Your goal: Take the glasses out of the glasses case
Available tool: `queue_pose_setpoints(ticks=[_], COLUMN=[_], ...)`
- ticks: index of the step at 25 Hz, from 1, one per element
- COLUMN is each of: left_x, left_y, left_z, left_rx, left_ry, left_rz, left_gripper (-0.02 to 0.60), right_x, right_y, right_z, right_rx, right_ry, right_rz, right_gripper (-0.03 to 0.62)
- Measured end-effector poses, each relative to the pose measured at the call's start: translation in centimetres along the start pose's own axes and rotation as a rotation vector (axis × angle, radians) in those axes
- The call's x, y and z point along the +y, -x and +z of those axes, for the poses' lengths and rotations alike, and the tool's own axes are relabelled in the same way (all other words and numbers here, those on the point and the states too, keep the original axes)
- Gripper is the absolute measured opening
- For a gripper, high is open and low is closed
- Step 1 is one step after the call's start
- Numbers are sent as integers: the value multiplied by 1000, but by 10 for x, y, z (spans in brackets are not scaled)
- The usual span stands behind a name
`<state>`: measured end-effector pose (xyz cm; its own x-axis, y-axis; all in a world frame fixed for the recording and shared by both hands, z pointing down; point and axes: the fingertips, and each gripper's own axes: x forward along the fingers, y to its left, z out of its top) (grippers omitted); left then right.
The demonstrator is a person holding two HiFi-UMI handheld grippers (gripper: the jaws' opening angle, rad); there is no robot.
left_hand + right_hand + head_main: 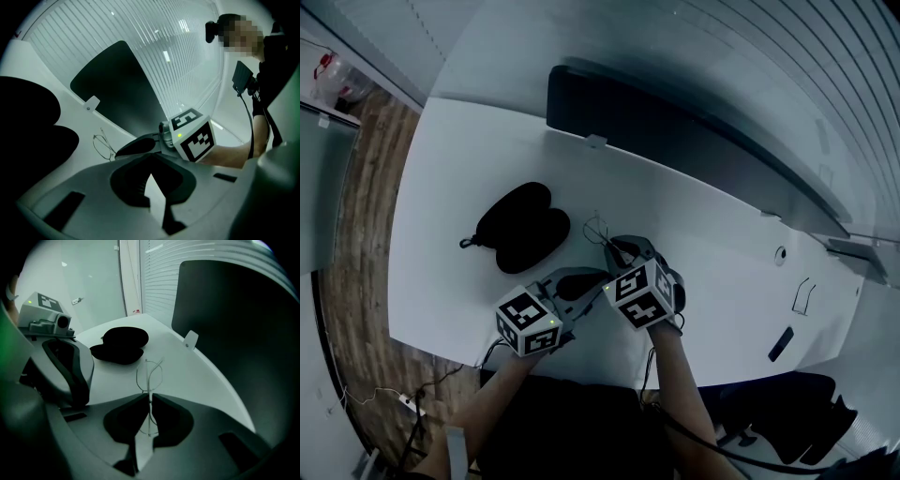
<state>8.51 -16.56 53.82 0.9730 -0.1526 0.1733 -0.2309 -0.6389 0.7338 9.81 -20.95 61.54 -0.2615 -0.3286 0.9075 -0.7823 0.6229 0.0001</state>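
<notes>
Between the jaws of the right tongs point(150, 399) sit the wire-rimmed glasses point(150, 376). The jaws are clamped on the thin frame, with the lenses reaching out past the tips over the bench point(469, 169). Whether the frame touches the surface I cannot tell. The black glasses case point(123, 345) lies beyond and to the left of those tips, well apart, and seems to lie open. The left tongs point(150, 159) hang just beside the right, jaws together on nothing.

The glasses are already out of the case, so the risk I see is in setting them down. So narrow a pinch on springy wire could let the frame swivel or slip. Pressing the lenses onto the bench might bend the frame, and letting go too high would drop them.
</notes>
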Motion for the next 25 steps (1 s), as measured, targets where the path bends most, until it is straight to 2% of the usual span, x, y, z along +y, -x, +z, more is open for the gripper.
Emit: queue_pose_setpoints(ticks=[25], left_x=[17], left_y=[-11], left_z=[-5], left_rx=[0], left_ry=[77], left_rz=[14], left_gripper=[6], right_x=[-8], right_y=[-17], right_z=[-9], right_rx=[34], right_ry=[-17], right_rz=[23], right_gripper=[37])
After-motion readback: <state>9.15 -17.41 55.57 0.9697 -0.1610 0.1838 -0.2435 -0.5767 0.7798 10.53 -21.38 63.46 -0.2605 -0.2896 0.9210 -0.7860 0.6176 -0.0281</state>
